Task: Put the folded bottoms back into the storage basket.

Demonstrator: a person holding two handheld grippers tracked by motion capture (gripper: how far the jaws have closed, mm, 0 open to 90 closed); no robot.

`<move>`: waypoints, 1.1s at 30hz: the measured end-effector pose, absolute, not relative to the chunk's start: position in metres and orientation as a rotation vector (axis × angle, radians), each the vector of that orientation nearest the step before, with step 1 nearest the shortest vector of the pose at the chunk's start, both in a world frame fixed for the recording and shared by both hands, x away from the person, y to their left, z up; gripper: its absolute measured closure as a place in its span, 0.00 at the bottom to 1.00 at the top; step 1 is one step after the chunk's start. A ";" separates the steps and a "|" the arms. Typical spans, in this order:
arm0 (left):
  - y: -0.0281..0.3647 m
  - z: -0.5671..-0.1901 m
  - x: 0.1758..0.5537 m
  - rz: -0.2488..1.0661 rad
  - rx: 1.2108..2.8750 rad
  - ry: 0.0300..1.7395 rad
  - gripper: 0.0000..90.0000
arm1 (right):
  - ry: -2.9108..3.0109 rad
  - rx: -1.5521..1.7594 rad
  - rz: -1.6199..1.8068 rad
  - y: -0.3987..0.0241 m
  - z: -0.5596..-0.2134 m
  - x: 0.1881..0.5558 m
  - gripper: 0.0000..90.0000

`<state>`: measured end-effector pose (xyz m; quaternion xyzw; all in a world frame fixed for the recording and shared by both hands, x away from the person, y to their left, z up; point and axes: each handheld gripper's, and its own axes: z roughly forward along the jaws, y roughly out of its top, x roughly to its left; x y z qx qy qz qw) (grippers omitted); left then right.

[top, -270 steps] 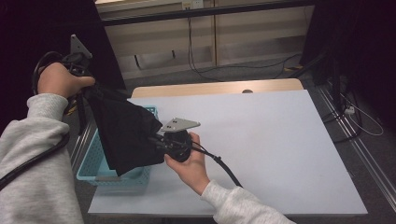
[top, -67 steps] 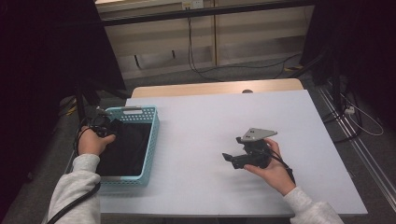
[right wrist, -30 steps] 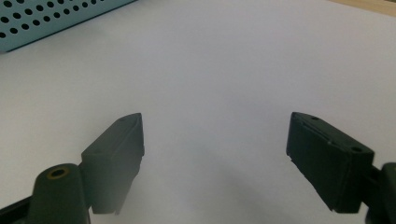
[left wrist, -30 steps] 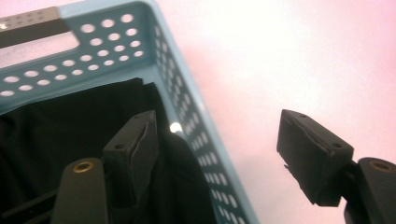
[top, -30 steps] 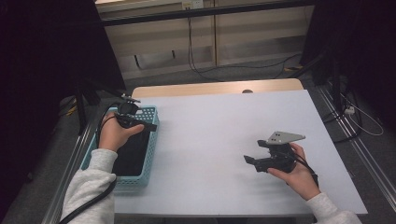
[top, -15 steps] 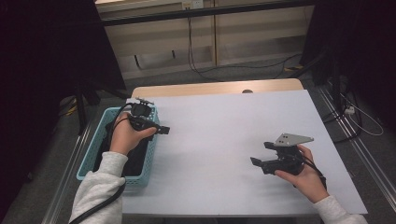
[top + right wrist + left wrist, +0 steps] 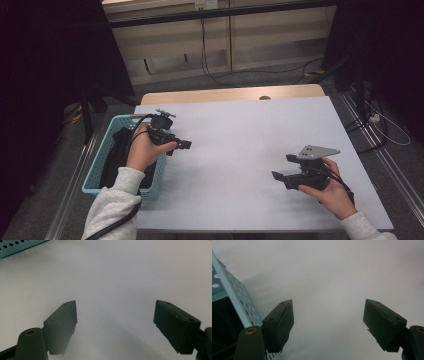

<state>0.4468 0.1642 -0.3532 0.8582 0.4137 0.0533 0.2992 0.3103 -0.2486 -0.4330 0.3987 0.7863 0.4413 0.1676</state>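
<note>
A teal perforated basket [image 7: 95, 172] stands at the table's left edge with a black cloth [image 7: 117, 150] lying inside it. My left gripper [image 7: 179, 146] hovers just past the basket's right rim, jaws pointing right over the white table [image 7: 240, 135]. In the left gripper view it [image 7: 328, 305] is open with nothing between the pads, and the basket wall [image 7: 234, 292] sits at the left. My right gripper [image 7: 282, 167] is low over the table's front right, pointing left. Seen in the right gripper view, it [image 7: 115, 303] is open and empty.
The basket's side [image 7: 20, 246] appears far off at the top left of the right gripper view. A wooden strip [image 7: 230, 94] runs along the table's far edge. Dark curtains and floor cables surround the table.
The black cloth, once held up by both grippers, now lies in the basket. My left hand has moved right from over the basket to beside its right rim. My right hand barely shifted.
</note>
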 end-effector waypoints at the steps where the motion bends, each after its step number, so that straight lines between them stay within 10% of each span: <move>1: 0.163 -0.354 0.446 0.143 2.279 1.096 0.27 | 2.239 1.133 1.255 -0.249 -0.433 0.310 0.21; 33: 0.148 -0.389 0.417 0.074 2.307 1.024 0.21 | 2.254 1.144 1.241 -0.258 -0.436 0.301 0.20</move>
